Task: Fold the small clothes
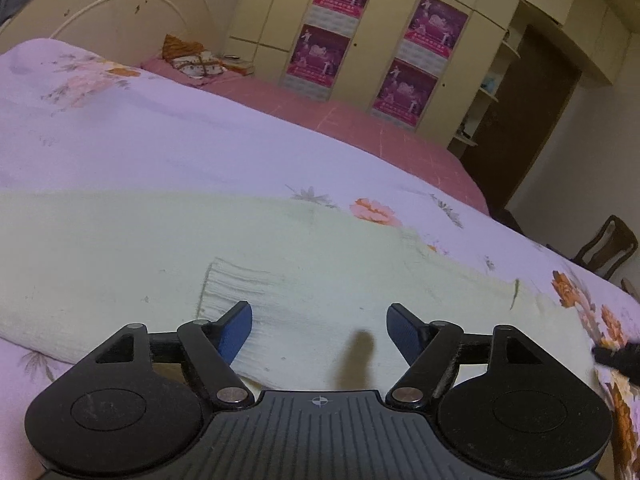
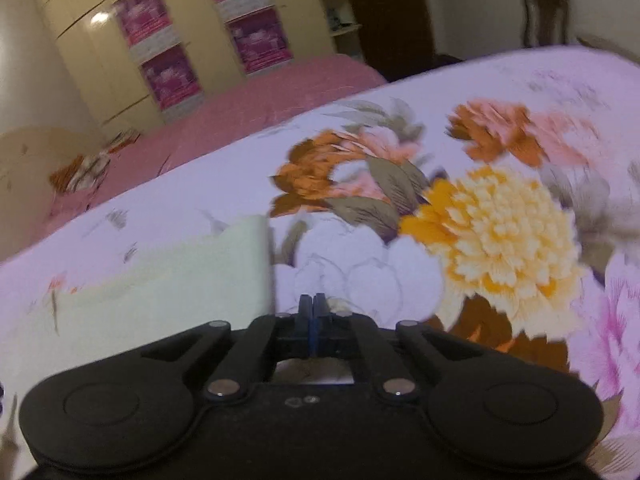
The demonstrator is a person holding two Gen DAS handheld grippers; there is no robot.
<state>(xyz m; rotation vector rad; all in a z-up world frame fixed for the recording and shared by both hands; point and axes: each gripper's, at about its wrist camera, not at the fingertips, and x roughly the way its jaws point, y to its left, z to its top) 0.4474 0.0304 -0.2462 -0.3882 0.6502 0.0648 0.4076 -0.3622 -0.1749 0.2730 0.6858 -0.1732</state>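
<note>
A home bedroom: floral-sheeted bed (image 1: 200,128), arched headboard (image 1: 112,12), cream wardrobe (image 1: 440,0) with posters.

The pale green knit garment (image 1: 168,248) runs off the left wrist view at nine o'clock, its near hem hidden behind the left tongs (image 1: 319,334). At three o'clock only a dark tip of the right tongs (image 1: 618,356) shows. The right wrist view is motion-blurred: the posters (image 2: 256,40) are unreadable.
</note>
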